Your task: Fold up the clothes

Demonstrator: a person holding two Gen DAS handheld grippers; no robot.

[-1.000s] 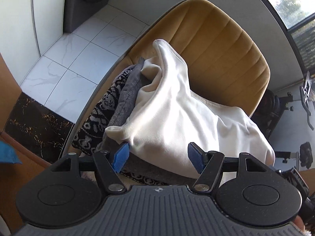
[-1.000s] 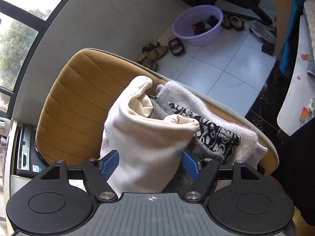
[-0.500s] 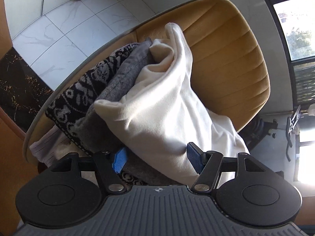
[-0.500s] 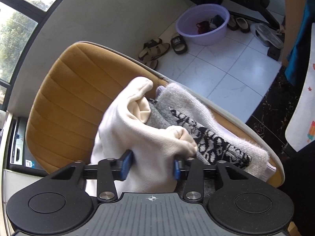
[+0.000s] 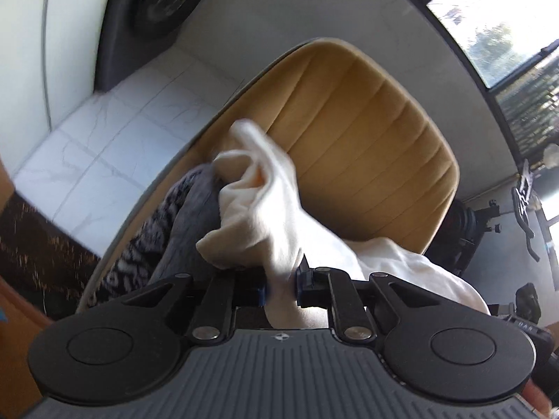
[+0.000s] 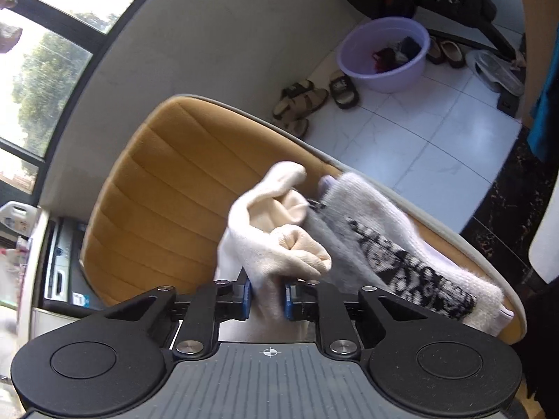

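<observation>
The cream garment [image 5: 276, 209] lies bunched on the seat of a mustard-yellow chair [image 5: 367, 132], and both tools have hold of it; the left hand-held gripper [image 5: 280, 288] has its blue pads [image 5: 261, 292] pressed in on a gathered fold of the cream cloth, the jaws closing at this moment with the fabric pinched between them; from that pinch the cloth rises in a twisted ridge toward the chair's ribbed back, and more of it spreads away to the right over the seat edge; the right hand-held gripper [image 6: 267, 298] likewise clamps a narrow neck of the same cream garment [image 6: 276, 244], its jaws closing too and its blue pads [image 6: 245, 298] tight against the cloth on either side; above that grip the fabric balloons into two rounded folds (a cuff or rolled hem, hard to say which); just beside the cream piece, touching it, lies a grey garment [image 6: 325, 244], and against that a fuzzy pale knit with a black-and-white pattern [image 6: 412, 272], which reaches down to the chair's front rim; in the left wrist view the same patterned knit [image 5: 146, 244] and grey cloth [image 5: 195, 216] sit to the left of the cream one, though motion blur softens them; on the white tiled floor [image 6: 436, 139] beyond the chair stand a lilac basin [image 6: 384, 54] and several sandals [image 6: 304, 99]; a dark washing machine [image 5: 150, 17] stands in the left wrist view.
</observation>
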